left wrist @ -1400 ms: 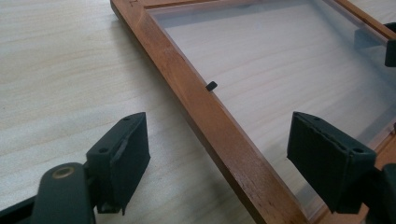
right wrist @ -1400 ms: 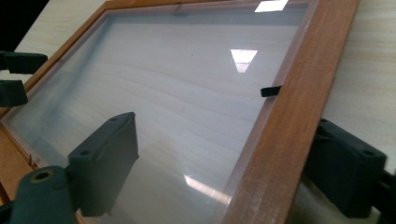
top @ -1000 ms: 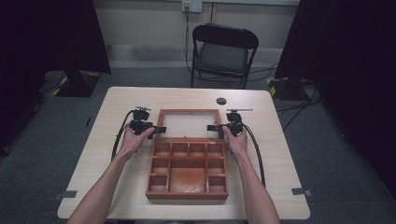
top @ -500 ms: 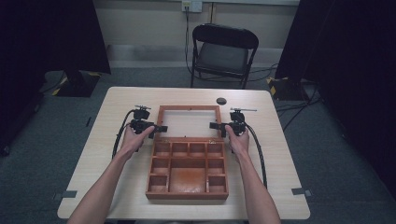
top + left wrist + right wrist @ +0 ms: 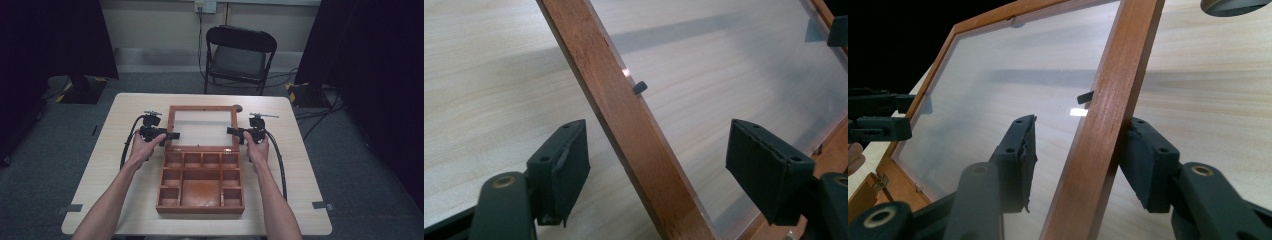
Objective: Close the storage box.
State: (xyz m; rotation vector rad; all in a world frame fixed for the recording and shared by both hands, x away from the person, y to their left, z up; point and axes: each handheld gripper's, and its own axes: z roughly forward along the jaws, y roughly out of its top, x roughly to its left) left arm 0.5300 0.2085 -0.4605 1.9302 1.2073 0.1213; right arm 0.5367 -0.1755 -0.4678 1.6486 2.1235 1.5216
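Two claws at the glass lid of a wooden compartment box

The box (image 5: 201, 182) sits mid-bench (image 5: 115, 165), lid (image 5: 202, 127) swung open. Left claw (image 5: 659, 170) is spread astride the lid's side rail; right claw (image 5: 1078, 155) is spread around the opposite rail, one pad touching it.

Our forearms are bare, no sleeves in sight. Our left gripper (image 5: 173, 135) and right gripper (image 5: 230, 131) are matt black, each trailing a looping black cable. Our jaws are blocky black pads with ribbed faces, small screw holes, and brass-ringed pivot holes on their arms.
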